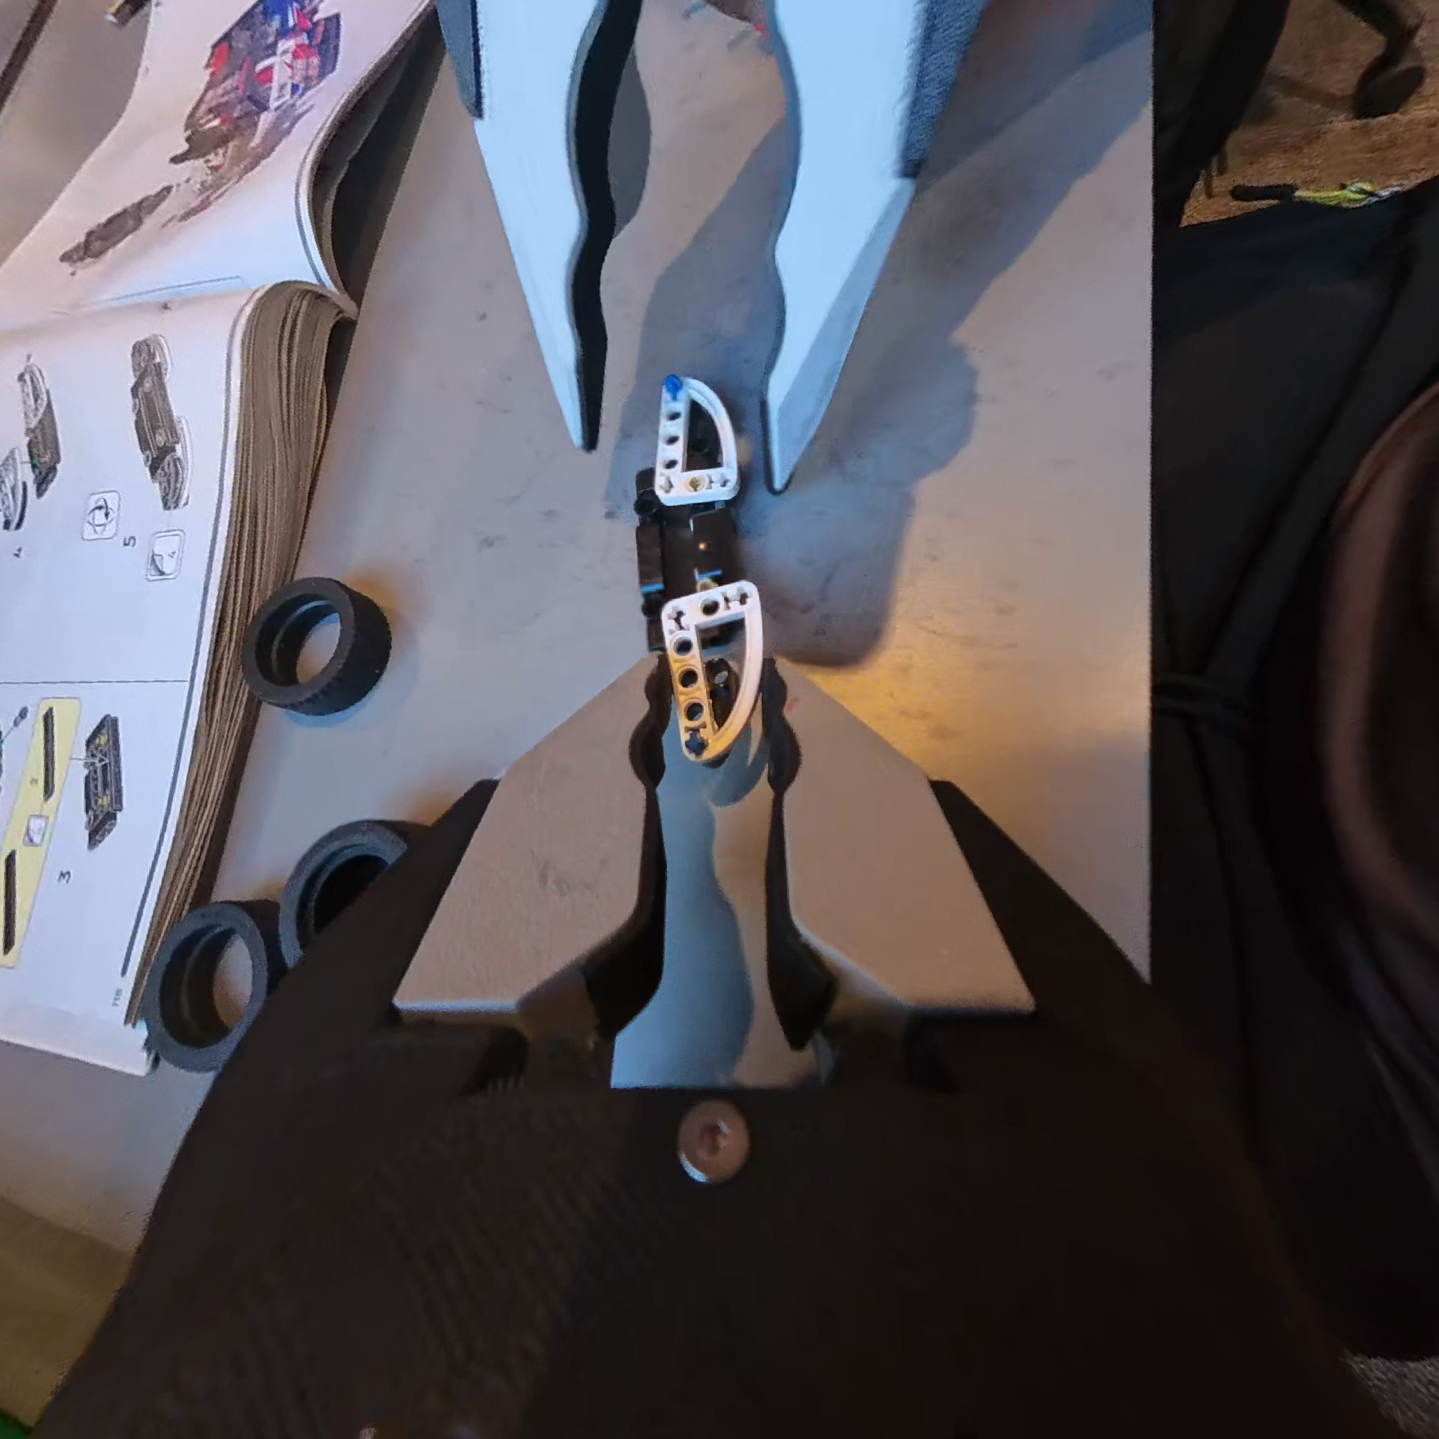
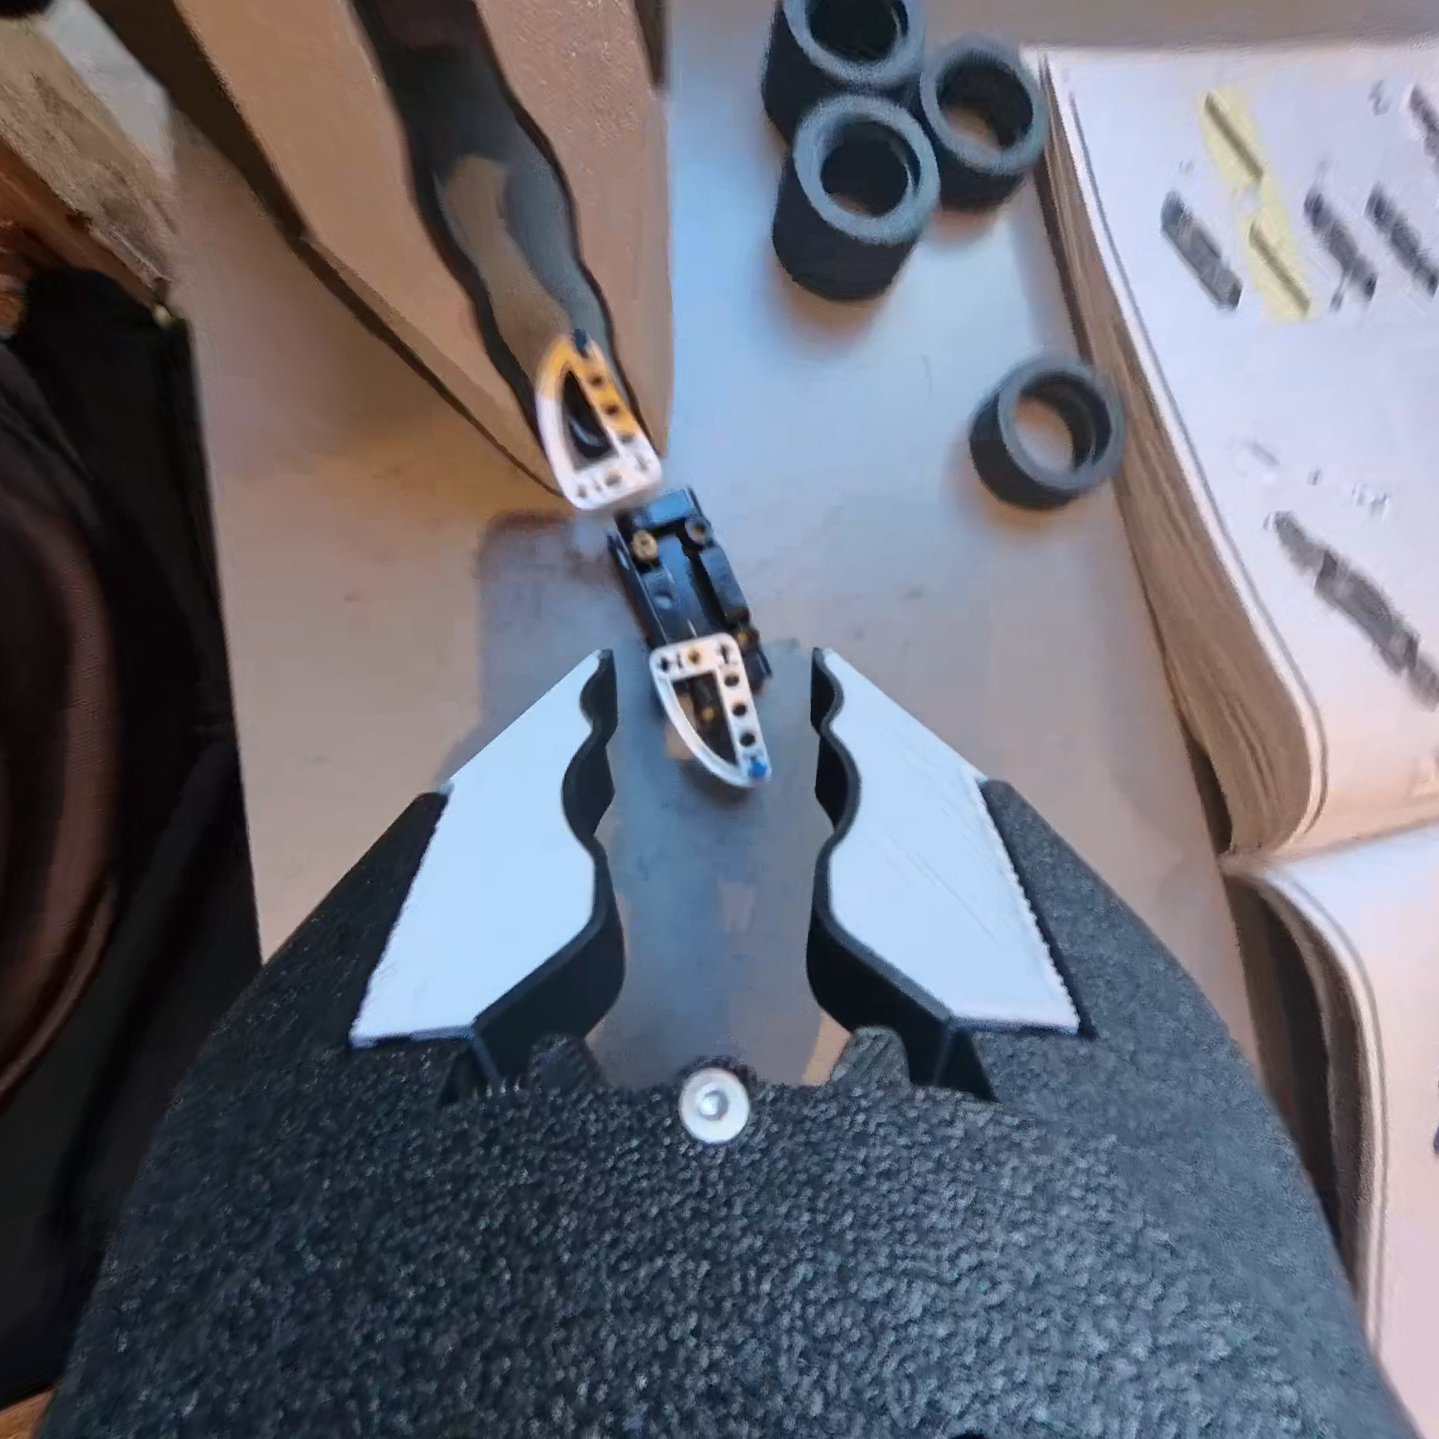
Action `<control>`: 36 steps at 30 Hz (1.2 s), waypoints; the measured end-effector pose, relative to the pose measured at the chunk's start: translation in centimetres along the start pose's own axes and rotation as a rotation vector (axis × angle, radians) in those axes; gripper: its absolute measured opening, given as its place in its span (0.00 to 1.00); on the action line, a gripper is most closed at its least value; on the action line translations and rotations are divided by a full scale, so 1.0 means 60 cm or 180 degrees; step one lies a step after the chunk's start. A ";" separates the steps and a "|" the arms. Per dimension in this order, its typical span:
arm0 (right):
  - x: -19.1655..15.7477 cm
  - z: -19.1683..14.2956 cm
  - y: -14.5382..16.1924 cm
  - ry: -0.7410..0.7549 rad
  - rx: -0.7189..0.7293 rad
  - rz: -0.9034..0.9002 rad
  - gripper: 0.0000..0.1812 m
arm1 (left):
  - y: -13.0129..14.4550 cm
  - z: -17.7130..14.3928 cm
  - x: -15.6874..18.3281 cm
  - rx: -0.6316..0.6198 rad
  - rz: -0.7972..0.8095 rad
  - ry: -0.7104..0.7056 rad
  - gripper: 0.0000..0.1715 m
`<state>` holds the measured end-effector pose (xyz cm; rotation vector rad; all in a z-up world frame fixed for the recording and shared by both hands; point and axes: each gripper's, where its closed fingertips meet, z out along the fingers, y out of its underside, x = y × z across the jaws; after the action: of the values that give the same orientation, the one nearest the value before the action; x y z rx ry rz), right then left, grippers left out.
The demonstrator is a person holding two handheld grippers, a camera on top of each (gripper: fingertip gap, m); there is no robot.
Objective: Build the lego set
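Note:
A small lego assembly lies on the grey table point(image 1: 483, 436): a black middle body point(image 1: 685, 545) with a white curved holed panel at each end. My left gripper point(image 1: 708, 670) is shut on the near white panel point(image 1: 705, 677). The far white panel point(image 1: 697, 444), which has a blue pin point(image 1: 671, 383), lies between the open fingers of my right gripper point(image 1: 681, 463), not touched. In the right wrist view my right gripper point(image 2: 710, 662) is open around that panel point(image 2: 708, 708). Beyond the black body point(image 2: 685, 576), the left gripper point(image 2: 611, 475) clamps the other panel point(image 2: 592, 420).
Several black rubber tyres lie beside the assembly point(image 1: 315, 646) point(image 2: 856, 195), with one apart from the rest point(image 2: 1047, 428). An open instruction booklet point(image 1: 117, 545) point(image 2: 1285, 467) lies beyond the tyres. The table edge point(image 1: 1151, 701) runs along the other side, with dark fabric past it.

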<state>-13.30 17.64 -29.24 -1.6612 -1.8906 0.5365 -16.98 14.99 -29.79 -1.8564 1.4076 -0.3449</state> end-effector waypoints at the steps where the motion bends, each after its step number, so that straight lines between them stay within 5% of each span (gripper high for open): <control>1: -0.007 -0.002 -0.016 -0.0048 0.0141 -0.0131 0.25 | -0.001 0.002 -0.003 -0.0034 0.0003 -0.0012 0.12; 6: -0.016 0.004 -0.055 -0.0171 0.0522 -0.0485 0.19 | -0.003 0.017 -0.003 -0.0216 0.0160 -0.0048 0.12; 36: -0.028 0.039 -0.035 -0.0419 0.0192 -0.0859 0.13 | -0.005 0.015 -0.003 -0.0068 0.0076 0.0052 0.14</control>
<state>-16.29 15.84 -29.95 -1.3326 -2.1292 0.5959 -16.28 15.56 -30.14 -1.8563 1.4486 -0.3349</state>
